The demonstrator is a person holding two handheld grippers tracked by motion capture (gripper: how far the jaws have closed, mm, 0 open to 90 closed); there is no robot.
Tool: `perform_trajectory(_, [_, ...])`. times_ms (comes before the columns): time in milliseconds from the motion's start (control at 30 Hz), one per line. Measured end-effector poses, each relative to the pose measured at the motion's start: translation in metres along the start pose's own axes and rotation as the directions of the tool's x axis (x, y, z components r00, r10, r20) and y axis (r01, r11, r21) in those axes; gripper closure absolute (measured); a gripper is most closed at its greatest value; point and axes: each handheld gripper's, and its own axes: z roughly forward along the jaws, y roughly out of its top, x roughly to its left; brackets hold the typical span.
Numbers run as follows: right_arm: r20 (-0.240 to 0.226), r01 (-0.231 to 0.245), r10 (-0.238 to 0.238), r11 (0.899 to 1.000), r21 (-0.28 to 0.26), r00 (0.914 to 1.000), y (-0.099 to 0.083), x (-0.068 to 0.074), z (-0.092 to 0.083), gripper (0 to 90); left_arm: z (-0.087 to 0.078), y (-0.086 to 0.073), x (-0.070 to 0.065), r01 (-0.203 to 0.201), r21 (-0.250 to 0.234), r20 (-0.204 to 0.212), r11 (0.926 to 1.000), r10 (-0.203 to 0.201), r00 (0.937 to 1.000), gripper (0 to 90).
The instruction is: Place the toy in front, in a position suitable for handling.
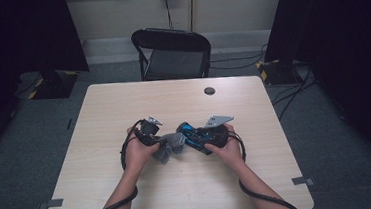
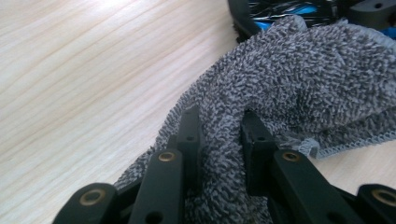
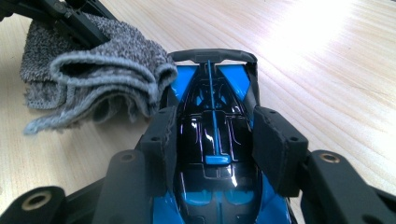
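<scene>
Wiping glossy blue-and-black toy car (image 3: 215,140), rigid, slippery, clamped mid-frame by right gripper (image 3: 217,140); left gripper (image 2: 219,140) pinching soft grey terry cloth (image 2: 299,79).

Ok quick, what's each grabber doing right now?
Left gripper: shut on the grey cloth.
Right gripper: shut on the blue and black toy car, a jaw on each side.

Grey speckled cloth (image 2: 299,84), glossy blue-and-black toy car (image 3: 215,140), pale wood-grain table (image 1: 123,104)
</scene>
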Motion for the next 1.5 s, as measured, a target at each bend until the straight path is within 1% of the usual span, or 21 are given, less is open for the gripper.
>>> perform_trajectory(67, [0.000, -0.002, 0.002, 1.000, 0.000, 1.0000, 0.000, 0.000, 0.000, 51.2, -0.001, -0.001, 0.001, 0.007, -0.004, -0.009, 1.0000, -0.007, 0.9999, 73.2])
perform_trajectory(100, [0.000, -0.001, 0.001, 1.000, -0.001, 1.0000, 0.000, 0.000, 0.000, 51.2, -0.002, -0.001, 0.003, 0.001, 0.001, -0.010, 1.0000, -0.001, 0.9999, 73.2])
perform_trajectory(133, [0.000, -0.002, 0.002, 1.000, -0.001, 1.0000, 0.000, 0.000, 0.000, 51.2, -0.002, -0.002, 0.004, 0.006, -0.002, -0.018, 1.0000, -0.006, 0.9998, 73.2])
perform_trajectory(200, [0.000, -0.001, 0.001, 1.000, -0.001, 1.0000, 0.000, 0.000, 0.000, 51.2, -0.003, -0.003, 0.006, 0.019, -0.007, -0.017, 0.9998, -0.019, 0.9997, 73.2])
perform_trajectory(267, [0.000, -0.001, 0.001, 1.000, 0.000, 1.0000, 0.000, 0.000, 0.000, 51.2, -0.004, -0.005, 0.008, 0.044, -0.015, -0.020, 0.9989, -0.044, 0.9988, 73.2])
perform_trajectory(367, [0.000, 0.001, -0.001, 1.000, 0.000, 1.0000, 0.000, 0.000, 0.000, 51.2, -0.008, -0.008, 0.014, 0.061, -0.018, -0.036, 0.9980, -0.061, 0.9975, 73.3])
perform_trajectory(433, [0.000, 0.000, 0.000, 1.000, 0.001, 1.0000, 0.000, 0.000, 0.000, 51.2, -0.011, -0.010, 0.017, 0.079, -0.031, -0.046, 0.9964, -0.080, 0.9957, 73.2])
perform_trajectory(533, [0.000, 0.000, 0.000, 1.000, 0.001, 1.0000, 0.000, 0.000, 0.000, 51.2, -0.017, -0.014, 0.021, 0.096, -0.049, -0.036, 0.9942, -0.098, 0.9945, 73.2])
perform_trajectory(667, [0.000, 0.001, -0.001, 1.000, 0.001, 1.0000, 0.000, 0.000, 0.000, 51.3, -0.026, -0.018, 0.024, 0.098, -0.062, -0.032, 0.9933, -0.100, 0.9945, 73.2])
perform_trajectory(767, [0.000, 0.001, -0.001, 1.000, 0.001, 1.0000, 0.000, 0.000, 0.000, 51.2, -0.033, -0.022, 0.025, 0.092, -0.066, -0.032, 0.9936, -0.094, 0.9950, 73.2])
perform_trajectory(867, [0.000, 0.001, -0.001, 1.000, 0.001, 1.0000, 0.000, 0.000, -0.001, 51.3, -0.038, -0.027, 0.023, 0.094, -0.078, -0.013, 0.9926, -0.095, 0.9954, 73.2])
perform_trajectory(900, [0.000, 0.000, 0.000, 1.000, 0.001, 1.0000, 0.000, 0.000, -0.001, 51.2, -0.040, -0.028, 0.023, 0.088, -0.076, -0.012, 0.9933, -0.089, 0.9960, 73.2])
perform_trajectory(1000, [0.000, 0.000, 0.000, 1.000, 0.001, 1.0000, 0.000, 0.000, -0.001, 51.2, -0.044, -0.031, 0.018, 0.073, -0.086, -0.002, 0.9936, -0.073, 0.9973, 73.2])
perform_trajectory(1067, [0.001, 0.000, 0.000, 1.000, 0.001, 1.0000, 0.000, 0.000, -0.001, 51.2, -0.046, -0.032, 0.013, 0.063, -0.092, 0.012, 0.9937, -0.062, 0.9980, 73.2])
perform_trajectory(1200, [-0.001, 0.000, 0.000, 1.000, 0.002, 1.0000, 0.000, 0.000, -0.001, 51.2, -0.047, -0.030, -0.001, 0.025, -0.095, 0.036, 0.9951, -0.022, 0.9991, 73.2])
perform_trajectory(1233, [-0.001, -0.001, 0.001, 1.000, 0.002, 1.0000, 0.000, 0.000, -0.001, 51.2, -0.047, -0.028, -0.007, 0.014, -0.094, 0.048, 0.9955, -0.009, 0.9988, 73.2])
perform_trajectory(1267, [-0.001, -0.001, 0.001, 1.000, 0.004, 1.0000, 0.000, 0.000, -0.001, 51.2, -0.046, -0.027, -0.011, -0.002, -0.095, 0.051, 0.9954, 0.007, 0.9987, 73.2])
perform_trajectory(1300, [0.000, 0.000, 0.000, 1.000, 0.005, 1.0000, 0.000, 0.000, -0.001, 51.2, -0.045, -0.026, -0.016, -0.008, -0.094, 0.065, 0.9955, 0.014, 0.9978, 73.2])
perform_trajectory(1333, [0.001, 0.001, -0.001, 1.000, 0.005, 1.0000, 0.000, 0.000, -0.001, 51.3, -0.043, -0.024, -0.022, -0.029, -0.093, 0.075, 0.9953, 0.036, 0.9965, 73.2])
perform_trajectory(1367, [0.001, 0.000, 0.000, 1.000, 0.005, 1.0000, 0.000, 0.000, -0.001, 51.2, -0.041, -0.024, -0.026, -0.041, -0.092, 0.078, 0.9949, 0.048, 0.9958, 73.2])
perform_trajectory(1500, [0.001, 0.001, -0.001, 1.000, 0.006, 1.0000, 0.000, 0.000, -0.001, 51.2, -0.033, -0.022, -0.045, -0.078, -0.083, 0.116, 0.9935, 0.087, 0.9894, 73.2])
